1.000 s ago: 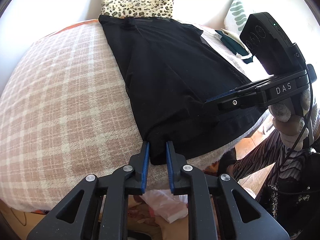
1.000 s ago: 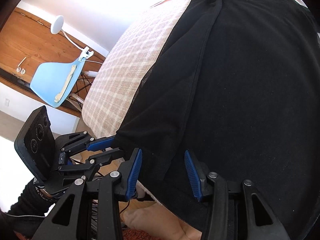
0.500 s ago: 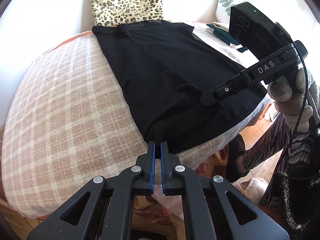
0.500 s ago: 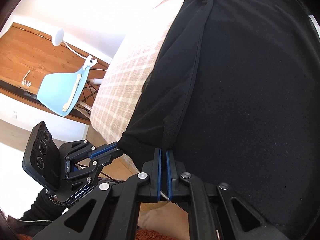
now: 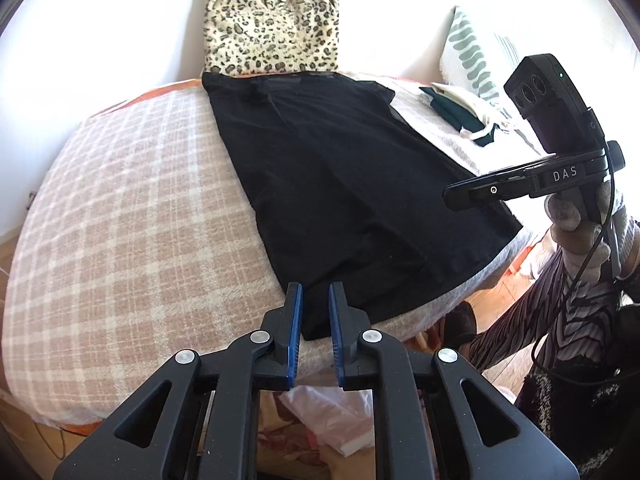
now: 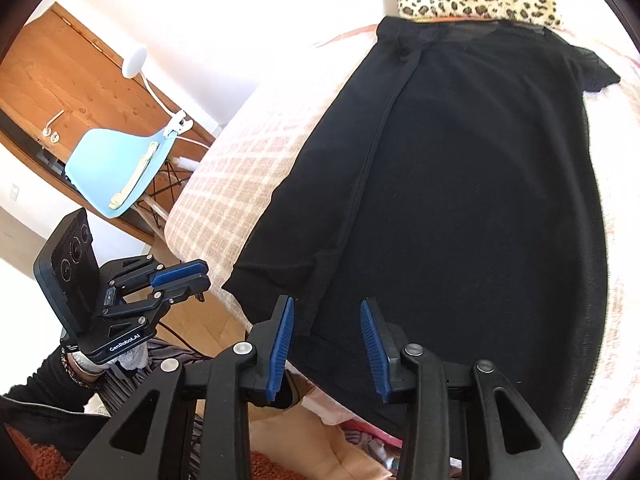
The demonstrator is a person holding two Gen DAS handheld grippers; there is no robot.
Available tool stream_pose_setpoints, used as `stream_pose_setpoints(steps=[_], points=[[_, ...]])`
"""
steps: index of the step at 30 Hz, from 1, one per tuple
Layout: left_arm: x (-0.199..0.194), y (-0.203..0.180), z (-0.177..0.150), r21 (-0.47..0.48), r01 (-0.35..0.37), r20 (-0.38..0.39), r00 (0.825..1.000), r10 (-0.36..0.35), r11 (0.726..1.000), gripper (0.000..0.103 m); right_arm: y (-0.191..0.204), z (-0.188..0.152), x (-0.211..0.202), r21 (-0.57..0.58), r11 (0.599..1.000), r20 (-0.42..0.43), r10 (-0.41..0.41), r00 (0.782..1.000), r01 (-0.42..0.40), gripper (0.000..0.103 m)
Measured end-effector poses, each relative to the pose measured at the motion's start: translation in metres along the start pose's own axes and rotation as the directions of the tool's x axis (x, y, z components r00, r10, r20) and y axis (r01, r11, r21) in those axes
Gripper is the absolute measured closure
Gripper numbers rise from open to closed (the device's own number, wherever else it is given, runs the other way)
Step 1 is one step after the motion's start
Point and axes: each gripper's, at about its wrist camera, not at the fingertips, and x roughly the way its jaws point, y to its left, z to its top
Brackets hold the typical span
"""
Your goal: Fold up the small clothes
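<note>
A: Where is the shirt (image 5: pixel 352 184)?

B: Flat on the bed (image 5: pixel 132 216), collar end touching the leopard cushion (image 5: pixel 272 28), hem at the bed's near edge, partly draped over it. One long side is already turned in; the fold line runs from collar to hem.

A: And your claws?

B: My left claw (image 5: pixel 315 334) has just been opening. The jaws stand a little apart, with the shirt's hem corner seen between them but not pinched. My right claw (image 6: pixel 326 346) has also just been opening and stands wider apart, over the hem near the fold line, pressing on nothing.

A: How will the shirt handle?

B: I judge it light, thin and limp, probably a bit sheer at the sleeve. It will sag and slip from a shallow pinch, so I would take hold at the two hem corners, biting both layers at the folded side.

A: What does each view give you?

B: My left view shows the whole shirt, the dark folded pile (image 5: pixel 460 116) beyond it by the pillow (image 5: pixel 468 56), and my gloved right hand. My right view alone shows the fold seam clearly, plus the blue chair (image 6: pixel 120 168) off the bed's left.
</note>
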Motion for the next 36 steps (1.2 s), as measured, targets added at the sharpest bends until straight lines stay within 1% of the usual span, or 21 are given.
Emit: stream_pose_setpoints(steps=[2, 5, 8, 10, 12, 14, 16, 19, 21, 23, 24, 25, 28, 31, 36], points=[[0.001, -0.007, 0.008, 0.003, 0.029, 0.014, 0.999, -0.029, 1.0, 0.091, -0.007, 0.004, -0.016, 0.001, 1.0, 0.047, -0.019, 0.999, 0.019, 0.061], [0.007, -0.026, 0.017, 0.046, 0.049, 0.017, 0.999, -0.049, 0.998, 0.089, -0.023, 0.012, -0.043, 0.02, 0.998, 0.103, -0.055, 0.993, 0.054, 0.059], [0.016, -0.047, 0.023, 0.088, 0.079, 0.01, 0.997, -0.08, 0.993, 0.086, -0.043, 0.02, -0.064, 0.045, 0.994, 0.163, -0.103, 0.981, 0.097, 0.057], [0.022, -0.063, 0.028, 0.121, 0.101, 0.01, 0.995, -0.103, 0.988, 0.075, -0.053, 0.026, -0.079, 0.068, 0.992, 0.198, -0.118, 0.973, 0.106, 0.056], [0.027, -0.079, 0.032, 0.156, 0.115, 0.014, 0.993, -0.119, 0.981, 0.072, -0.068, 0.033, -0.1, 0.091, 0.988, 0.228, -0.141, 0.963, 0.123, 0.054], [0.035, -0.096, 0.035, 0.197, 0.132, 0.001, 0.991, -0.135, 0.972, 0.072, -0.075, 0.041, -0.114, 0.108, 0.984, 0.26, -0.168, 0.951, 0.144, 0.054], [0.042, -0.114, 0.039, 0.229, 0.167, -0.015, 0.986, -0.168, 0.959, 0.072, -0.085, 0.048, -0.129, 0.125, 0.978, 0.284, -0.197, 0.938, 0.168, 0.054], [0.053, -0.14, 0.044, 0.273, 0.209, -0.035, 0.978, -0.208, 0.939, 0.072, -0.103, 0.057, -0.144, 0.145, 0.976, 0.309, -0.203, 0.929, 0.165, 0.052], [0.058, -0.158, 0.046, 0.288, 0.253, -0.049, 0.967, -0.249, 0.924, 0.072, -0.114, 0.063, -0.148, 0.16, 0.97, 0.316, -0.226, 0.922, 0.183, 0.051], [0.065, -0.174, 0.048, 0.313, 0.277, -0.063, 0.96, -0.271, 0.909, 0.064, -0.129, 0.07, -0.151, 0.174, 0.965, 0.318, -0.244, 0.916, 0.197, 0.051], [0.068, -0.181, 0.049, 0.329, 0.285, -0.066, 0.958, -0.279, 0.9, 0.058, -0.137, 0.074, -0.153, 0.182, 0.962, 0.32, -0.252, 0.913, 0.201, 0.051], [0.072, -0.189, 0.048, 0.35, 0.287, -0.07, 0.957, -0.28, 0.892, 0.056, -0.145, 0.077, -0.154, 0.196, 0.959, 0.322, -0.26, 0.91, 0.205, 0.051], [0.084, -0.206, 0.046, 0.403, 0.274, -0.085, 0.961, -0.262, 0.873, 0.056, -0.17, 0.088, -0.155, 0.228, 0.954, 0.324, -0.262, 0.909, 0.193, 0.051], [0.097, -0.22, 0.043, 0.442, 0.276, -0.118, 0.961, -0.25, 0.853, 0.056, -0.192, 0.096, -0.153, 0.254, 0.949, 0.319, -0.267, 0.909, 0.189, 0.051], [0.116, -0.236, 0.04, 0.496, 0.257, -0.15, 0.966, -0.21, 0.83, 0.056, -0.217, 0.113, -0.147, 0.281, 0.94, 0.311, -0.28, 0.908, 0.194, 0.045]])
